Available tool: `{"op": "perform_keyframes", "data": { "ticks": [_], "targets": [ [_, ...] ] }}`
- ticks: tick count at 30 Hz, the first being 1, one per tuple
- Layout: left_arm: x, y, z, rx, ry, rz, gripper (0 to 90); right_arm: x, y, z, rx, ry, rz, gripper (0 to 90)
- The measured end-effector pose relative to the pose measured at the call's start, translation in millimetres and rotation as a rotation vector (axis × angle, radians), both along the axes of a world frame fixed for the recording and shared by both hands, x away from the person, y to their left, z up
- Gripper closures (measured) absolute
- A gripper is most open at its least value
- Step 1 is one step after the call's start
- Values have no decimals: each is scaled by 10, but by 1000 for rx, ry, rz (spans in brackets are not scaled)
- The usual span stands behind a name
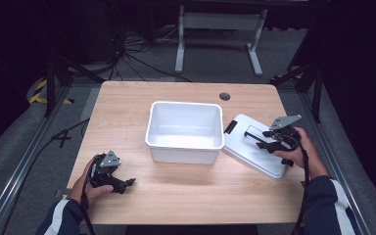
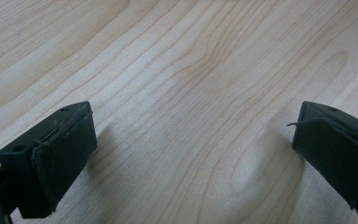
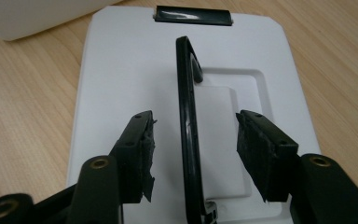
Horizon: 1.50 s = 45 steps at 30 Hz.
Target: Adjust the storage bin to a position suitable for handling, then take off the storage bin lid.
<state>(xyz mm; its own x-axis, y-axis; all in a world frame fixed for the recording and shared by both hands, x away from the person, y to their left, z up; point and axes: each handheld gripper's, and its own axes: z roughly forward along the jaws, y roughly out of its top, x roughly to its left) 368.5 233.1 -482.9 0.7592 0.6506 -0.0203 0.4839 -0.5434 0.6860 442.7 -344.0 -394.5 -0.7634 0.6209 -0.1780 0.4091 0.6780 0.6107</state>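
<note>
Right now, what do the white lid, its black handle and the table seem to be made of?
White lid: likely moulded plastic, smooth and matte, with a pressed recess.
Black handle: probably glossy plastic; highlights run along it.
Table: wood or wood-look laminate; printed-looking grain, satin sheen.

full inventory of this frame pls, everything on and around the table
Storage bin: 1, white, open, table centre.
Lid: 1, white, flat on the table right of the bin; black handle stands raised, black latch on its far edge.
Table: 1, light wood, with a round grommet hole near the far edge.
Stand: 1, grey metal, on the floor beyond the table.
Cables: several, black, on the floor at far left.
Left hand-held gripper: 1, black, open over bare table at front left.
Right hand-held gripper: 1, black, open, jaws either side of the handle, not touching it.
</note>
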Motion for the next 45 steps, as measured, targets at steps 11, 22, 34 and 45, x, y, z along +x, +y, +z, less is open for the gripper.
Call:
{"op": "perform_keyframes", "data": {
  "ticks": [11,22,34,45],
  "targets": [
    [-4,5,1,-1,1,1,2,-102,83,66,8,-28,8,429],
    [-15,18,5,6,-1,7,2,-218,113,150,48,-66,-3,390],
    [-2,21,4,5,1,-7,0,-376,198,213,62,-105,20,362],
    [-5,19,4,3,2,-4,0,-546,382,198,71,-96,94,365]
  ]
}}
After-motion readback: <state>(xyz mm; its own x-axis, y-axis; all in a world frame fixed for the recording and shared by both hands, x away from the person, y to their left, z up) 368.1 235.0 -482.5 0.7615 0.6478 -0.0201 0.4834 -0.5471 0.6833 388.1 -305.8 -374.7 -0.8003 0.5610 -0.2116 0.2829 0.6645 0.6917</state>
